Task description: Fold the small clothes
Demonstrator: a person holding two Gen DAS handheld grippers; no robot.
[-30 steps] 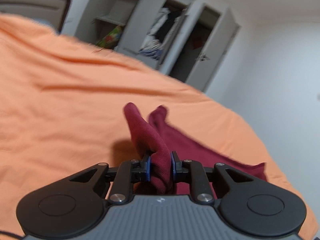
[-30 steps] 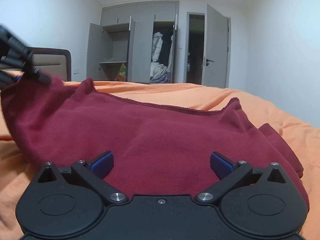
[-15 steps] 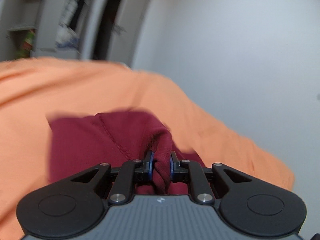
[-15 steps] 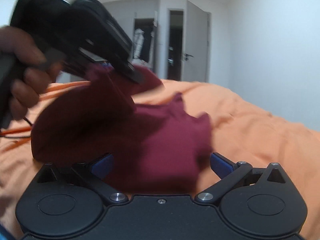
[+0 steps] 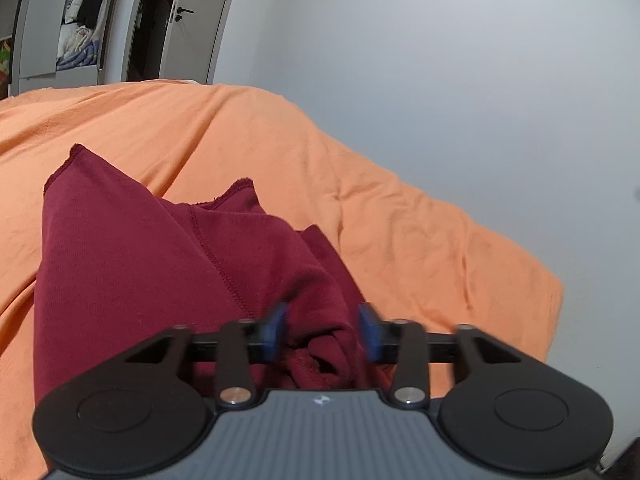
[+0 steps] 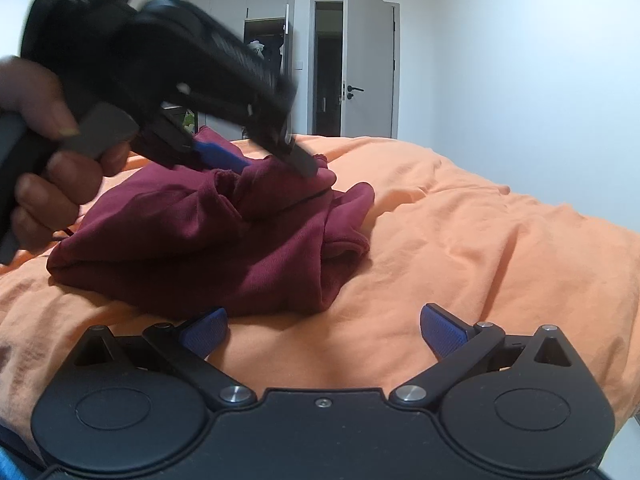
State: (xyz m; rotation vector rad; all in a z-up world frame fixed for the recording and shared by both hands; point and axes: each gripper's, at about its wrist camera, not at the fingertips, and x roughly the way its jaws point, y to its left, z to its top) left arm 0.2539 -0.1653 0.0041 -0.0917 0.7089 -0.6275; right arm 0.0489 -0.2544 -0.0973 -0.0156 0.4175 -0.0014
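Your left gripper point(image 5: 322, 330) has its blue pads parted a little, with a bunched fold of the maroon garment point(image 5: 152, 264) between them; whether they press it, you cannot tell through the blur. Your right gripper point(image 6: 323, 330) is spread wide and empty, low over the orange bedsheet point(image 6: 460, 248), just short of the garment's near edge. The garment lies in a loose heap on the sheet, with the open wardrobe point(image 5: 76, 20) and door point(image 6: 370, 64) beyond
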